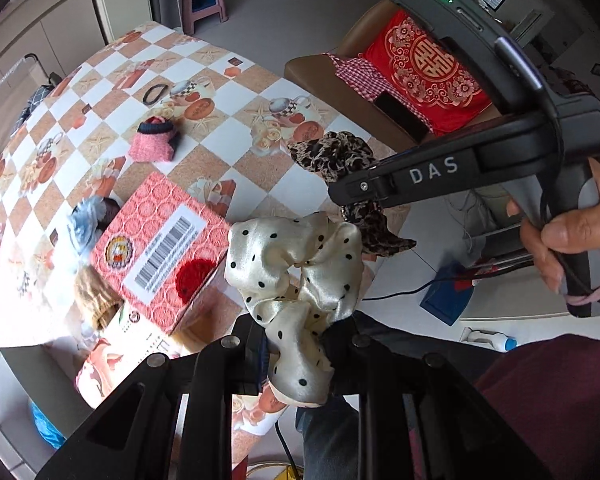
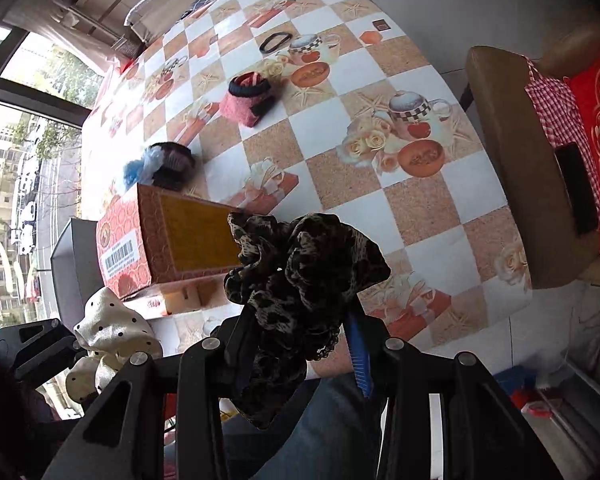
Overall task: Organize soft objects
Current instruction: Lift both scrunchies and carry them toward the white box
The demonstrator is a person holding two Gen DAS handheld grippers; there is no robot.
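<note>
My left gripper (image 1: pixel 296 352) is shut on a cream satin scrunchie with black dots (image 1: pixel 296 268), held above the table's near edge beside a red patterned box (image 1: pixel 160 248). The scrunchie also shows in the right wrist view (image 2: pixel 108 328). My right gripper (image 2: pixel 296 344) is shut on a leopard-print scrunchie (image 2: pixel 300 276), seen in the left wrist view (image 1: pixel 332 156) too. On the checkered tablecloth (image 2: pixel 340 192) lie a pink knitted piece with a dark band (image 2: pixel 248 100), a blue and dark scrunchie pile (image 2: pixel 160 164) and a black hair tie (image 2: pixel 274 42).
The red box (image 2: pixel 156 248) lies on another printed carton at the near left. A brown chair (image 2: pixel 532 184) with a red cushion, checked cloth and a phone stands right of the table. A pink stool (image 1: pixel 202 0) stands beyond the table. A tan soft item (image 1: pixel 96 300) lies by the box.
</note>
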